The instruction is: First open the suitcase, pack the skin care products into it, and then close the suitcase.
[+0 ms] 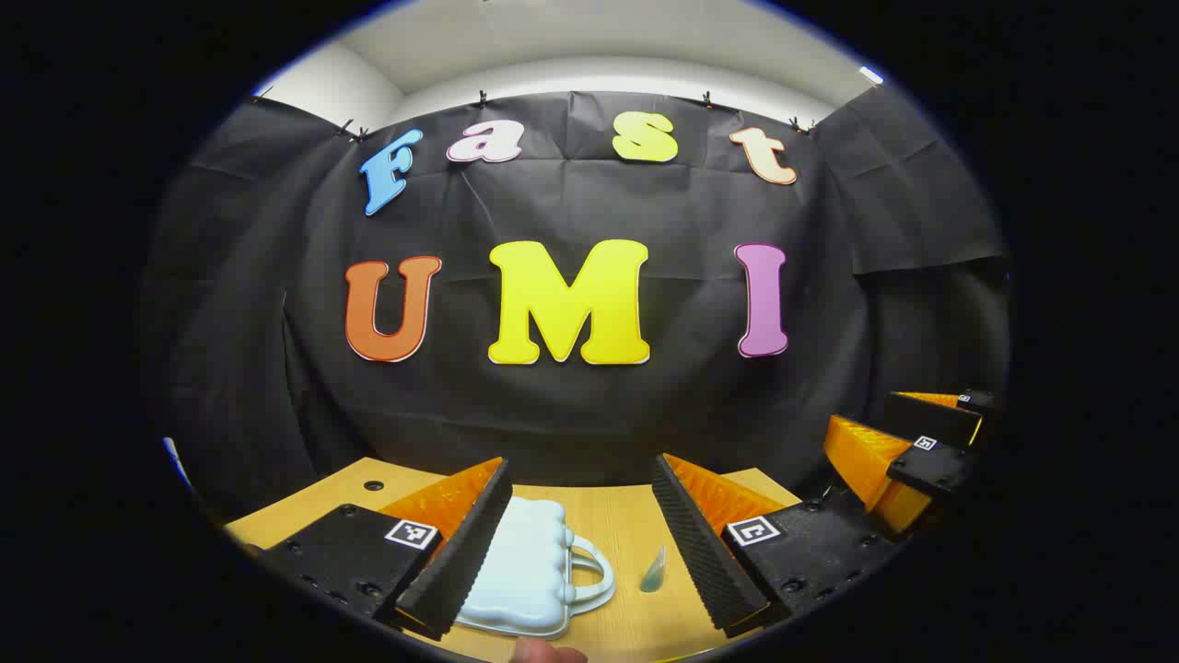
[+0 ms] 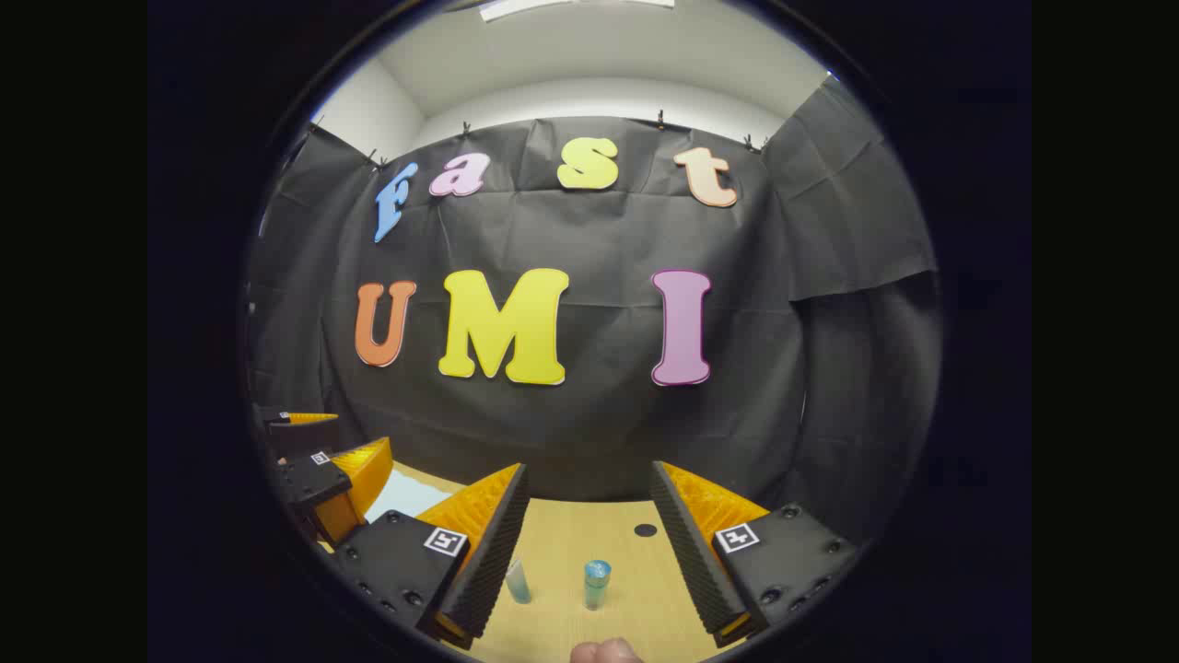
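Observation:
A pale blue suitcase (image 1: 527, 566) with a ribbed lid and a loop handle lies flat and closed on the wooden table (image 1: 626, 534), partly behind my left gripper's left finger. My left gripper (image 1: 582, 466) hovers open above it, nothing between its fingers. A small clear teal tube (image 1: 654, 571) lies just right of the suitcase. In the right gripper view, a clear tube (image 2: 518, 581) and a small bottle with a blue cap (image 2: 596, 583) stand on the table under my open right gripper (image 2: 589, 470). A corner of the suitcase (image 2: 405, 494) shows at the left.
The right gripper (image 1: 898, 428) hangs off to the far right in the left gripper view; the left gripper (image 2: 318, 444) sits at the far left in the right gripper view. Round holes (image 2: 646, 530) mark the tabletop. A fingertip (image 1: 548, 653) shows at the bottom edge.

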`<state>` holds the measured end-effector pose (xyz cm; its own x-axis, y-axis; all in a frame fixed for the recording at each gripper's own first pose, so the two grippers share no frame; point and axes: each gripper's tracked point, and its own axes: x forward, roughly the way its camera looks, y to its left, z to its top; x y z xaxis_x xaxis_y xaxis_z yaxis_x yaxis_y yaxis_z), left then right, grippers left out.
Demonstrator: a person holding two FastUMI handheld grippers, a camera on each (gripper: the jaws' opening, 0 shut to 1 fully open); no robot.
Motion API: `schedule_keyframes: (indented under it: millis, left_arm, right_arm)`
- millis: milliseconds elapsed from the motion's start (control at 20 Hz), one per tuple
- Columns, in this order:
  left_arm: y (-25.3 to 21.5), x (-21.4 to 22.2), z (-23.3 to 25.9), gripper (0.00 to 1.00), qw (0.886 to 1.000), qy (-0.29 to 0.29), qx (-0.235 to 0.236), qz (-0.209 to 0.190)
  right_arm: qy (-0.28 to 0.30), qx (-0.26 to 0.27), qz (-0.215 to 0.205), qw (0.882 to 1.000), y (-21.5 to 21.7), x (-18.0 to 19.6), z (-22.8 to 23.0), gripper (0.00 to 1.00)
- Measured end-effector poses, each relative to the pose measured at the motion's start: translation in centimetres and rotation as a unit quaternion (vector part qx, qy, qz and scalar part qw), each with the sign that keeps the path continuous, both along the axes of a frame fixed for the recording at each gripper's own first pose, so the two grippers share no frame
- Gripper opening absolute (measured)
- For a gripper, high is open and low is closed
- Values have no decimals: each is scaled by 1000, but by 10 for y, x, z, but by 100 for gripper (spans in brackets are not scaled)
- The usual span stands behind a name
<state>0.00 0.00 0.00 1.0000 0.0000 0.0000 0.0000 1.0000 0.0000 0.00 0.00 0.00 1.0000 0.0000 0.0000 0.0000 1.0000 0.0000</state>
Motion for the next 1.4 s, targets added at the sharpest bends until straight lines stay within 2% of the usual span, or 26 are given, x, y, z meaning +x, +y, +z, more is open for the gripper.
schedule_keyframes:
  millis: [300,600,750,950,1200,1400]
  left_arm:
    - [-9,3,1,98,1000,-2,-1,-3]
    - [-7,3,-5,98,1000,0,7,9]
    - [-18,2,-13,98,1000,19,18,-7]
    - [-27,1,-15,98,999,15,18,-31]
    - [-43,8,-48,98,993,57,74,-67]
    - [-52,20,-92,99,974,110,161,-113]
  right_arm:
    - [-4,-3,6,1000,-8,2,0,79]
    - [6,-6,14,1000,-11,4,-9,79]
    - [18,-12,14,1000,-12,5,-18,79]
    - [25,-13,11,1000,-23,3,-23,78]
    - [52,-22,-13,998,-55,-1,-41,79]
    - [69,-25,-35,997,-82,-5,-57,79]
